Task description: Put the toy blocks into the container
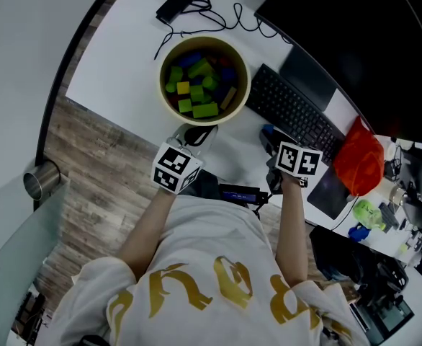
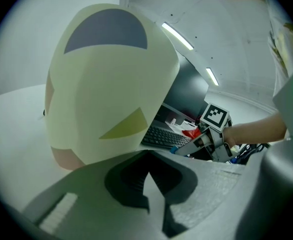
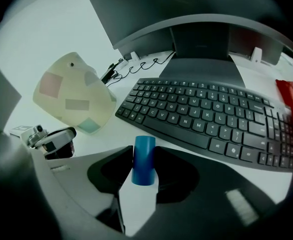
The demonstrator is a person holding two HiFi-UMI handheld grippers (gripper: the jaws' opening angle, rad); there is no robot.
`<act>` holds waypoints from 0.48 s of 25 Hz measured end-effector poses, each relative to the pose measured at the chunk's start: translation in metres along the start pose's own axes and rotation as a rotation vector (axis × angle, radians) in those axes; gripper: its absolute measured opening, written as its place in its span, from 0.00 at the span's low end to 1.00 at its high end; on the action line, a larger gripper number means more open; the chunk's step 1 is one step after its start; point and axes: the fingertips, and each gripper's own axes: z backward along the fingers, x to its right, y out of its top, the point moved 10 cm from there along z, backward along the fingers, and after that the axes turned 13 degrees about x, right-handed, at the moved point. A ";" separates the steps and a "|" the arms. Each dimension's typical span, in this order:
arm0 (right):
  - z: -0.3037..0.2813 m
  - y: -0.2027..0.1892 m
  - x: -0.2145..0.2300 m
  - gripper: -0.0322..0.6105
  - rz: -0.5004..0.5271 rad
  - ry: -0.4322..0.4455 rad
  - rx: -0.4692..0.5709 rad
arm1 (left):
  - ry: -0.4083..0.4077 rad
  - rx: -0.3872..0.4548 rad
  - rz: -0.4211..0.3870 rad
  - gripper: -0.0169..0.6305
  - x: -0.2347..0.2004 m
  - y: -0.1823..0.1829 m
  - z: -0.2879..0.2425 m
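Right gripper view shows the right gripper (image 3: 144,154) clenched on a blue cylinder (image 3: 144,160) just in front of the keyboard (image 3: 211,114). The cylinder's long axis runs along the jaws, its far end pointing toward the keys, and I cannot tell whether it stands or lies on the desk. The left gripper (image 2: 146,156) sits with its jaws pressed together and nothing between them, its tips just beside the wall of the container (image 2: 111,84), which in the head view stands upright and already holds green, blue and yellow blocks (image 1: 196,85).
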 end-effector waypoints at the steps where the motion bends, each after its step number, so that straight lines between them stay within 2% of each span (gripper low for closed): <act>1: 0.000 0.000 -0.001 0.31 0.001 0.005 0.003 | 0.002 0.003 -0.002 0.04 0.000 0.001 0.001; 12: 0.006 0.008 -0.010 0.31 -0.013 0.103 0.103 | 0.025 0.043 -0.016 0.04 0.007 0.010 0.007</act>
